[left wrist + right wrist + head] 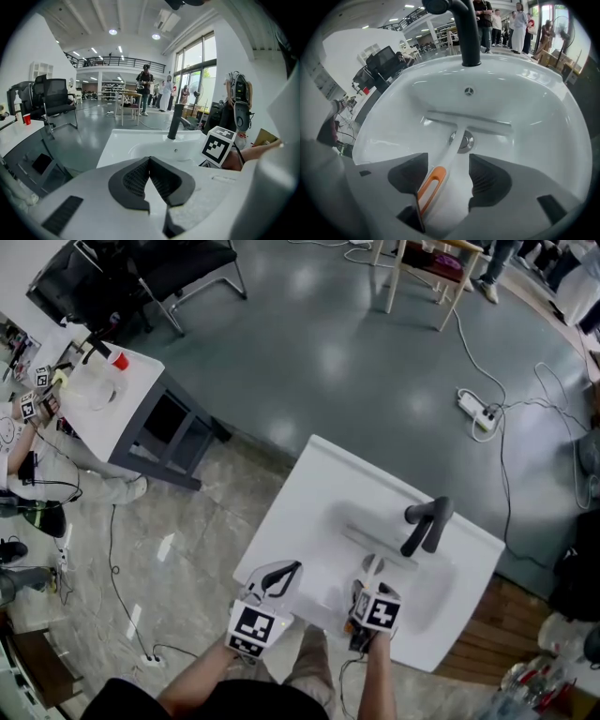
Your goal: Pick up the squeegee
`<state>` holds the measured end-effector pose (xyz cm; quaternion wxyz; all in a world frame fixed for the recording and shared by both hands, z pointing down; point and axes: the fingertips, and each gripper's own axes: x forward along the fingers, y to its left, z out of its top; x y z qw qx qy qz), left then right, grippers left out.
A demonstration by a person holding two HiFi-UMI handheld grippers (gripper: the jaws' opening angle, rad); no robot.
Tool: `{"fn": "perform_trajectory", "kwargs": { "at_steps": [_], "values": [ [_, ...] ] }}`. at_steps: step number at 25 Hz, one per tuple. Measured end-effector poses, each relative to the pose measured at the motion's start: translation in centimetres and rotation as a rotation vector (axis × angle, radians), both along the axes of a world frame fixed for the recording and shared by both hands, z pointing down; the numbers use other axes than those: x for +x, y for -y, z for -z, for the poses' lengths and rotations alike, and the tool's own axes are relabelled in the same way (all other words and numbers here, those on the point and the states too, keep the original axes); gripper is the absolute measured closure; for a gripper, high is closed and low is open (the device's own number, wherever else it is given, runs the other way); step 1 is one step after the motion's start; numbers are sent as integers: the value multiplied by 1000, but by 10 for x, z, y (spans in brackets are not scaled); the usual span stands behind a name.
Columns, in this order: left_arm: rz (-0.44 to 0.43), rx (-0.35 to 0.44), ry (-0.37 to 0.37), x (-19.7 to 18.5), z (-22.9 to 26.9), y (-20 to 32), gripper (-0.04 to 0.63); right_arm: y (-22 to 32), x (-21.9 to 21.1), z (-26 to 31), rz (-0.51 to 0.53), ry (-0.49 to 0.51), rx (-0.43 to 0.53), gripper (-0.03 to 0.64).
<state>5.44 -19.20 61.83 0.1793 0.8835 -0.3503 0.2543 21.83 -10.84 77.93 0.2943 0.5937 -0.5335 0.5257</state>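
Note:
The squeegee point(454, 140) is white with an orange inset in its handle and lies in the basin of the white sink point(543, 108), its blade point(468, 119) across the bowl below the black faucet point(468, 37). My right gripper point(447, 161) points steeply down into the basin and stands open, the handle lying between its pads, nearer the left one. In the head view the right gripper point(373, 570) is over the bowl near the squeegee point(375, 545). My left gripper point(286, 574) hovers over the sink's left rim point(309, 484), and its jaws point(149, 161) are shut on nothing.
The drain point(465, 140) sits under the squeegee's handle. A second white table point(122, 399) with a red cup stands far left, beside a black chair point(178, 277). A power strip point(478, 409) and cables lie on the floor at right. People stand in the background.

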Motion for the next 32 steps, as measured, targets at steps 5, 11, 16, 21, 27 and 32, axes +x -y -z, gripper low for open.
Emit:
{"fn": "perform_trajectory", "kwargs": {
  "at_steps": [5, 11, 16, 21, 27, 32],
  "values": [
    [20, -16, 11, 1, -9, 7, 594, 8, 6, -12, 9, 14, -24, 344],
    [48, -34, 24, 3, -21, 14, 594, 17, 9, -31, 41, 26, -56, 356],
    [68, -49, 29, 1, -27, 18, 594, 21, 8, -39, 57, 46, -82, 378],
    [78, -60, 36, -4, -35, 16, 594, 24, -1, -41, 77, 78, -78, 435],
    [78, -58, 32, -6, -31, 15, 594, 22, -3, -40, 65, 77, -95, 453],
    [73, -48, 26, -7, -24, 12, 594, 20, 3, -31, 34, 69, -93, 467]
  ]
}}
